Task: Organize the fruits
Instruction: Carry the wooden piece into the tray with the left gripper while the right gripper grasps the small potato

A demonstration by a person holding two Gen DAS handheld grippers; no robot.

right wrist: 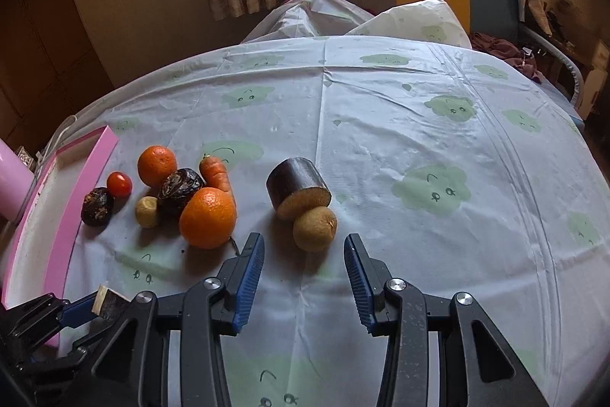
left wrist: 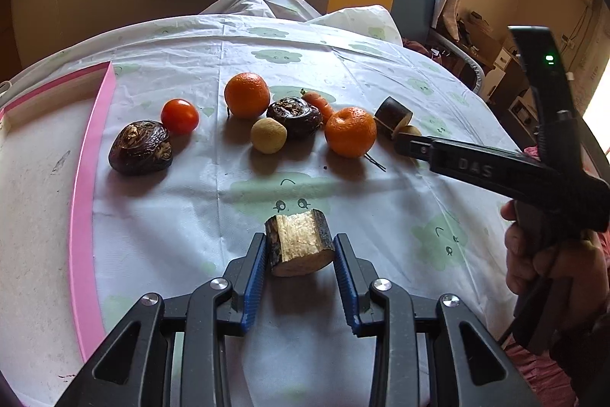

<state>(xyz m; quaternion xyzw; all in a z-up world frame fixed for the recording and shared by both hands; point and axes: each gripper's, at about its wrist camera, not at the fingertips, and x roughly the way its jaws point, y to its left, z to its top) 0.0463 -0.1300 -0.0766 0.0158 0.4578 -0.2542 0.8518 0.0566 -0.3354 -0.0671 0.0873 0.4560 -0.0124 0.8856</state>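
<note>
- Left gripper (left wrist: 300,254) fingers clamp the cut eggplant chunk (left wrist: 299,245) by its dark skin sides, near the table (left wrist: 381,201) edge; firm, light.
- Right gripper (right wrist: 304,254) fingers are spread, empty, just short of the kiwi (right wrist: 315,227); soft, so squeeze it gently across the middle.

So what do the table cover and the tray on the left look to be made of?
Table cover: looks like thin plastic sheet, slightly glossy, with sharp fold creases and printed green cartoon shapes. Tray: pink rim, smooth and matte, possibly plastic or painted wood; its pale, scuffed floor leaves the material open.
</note>
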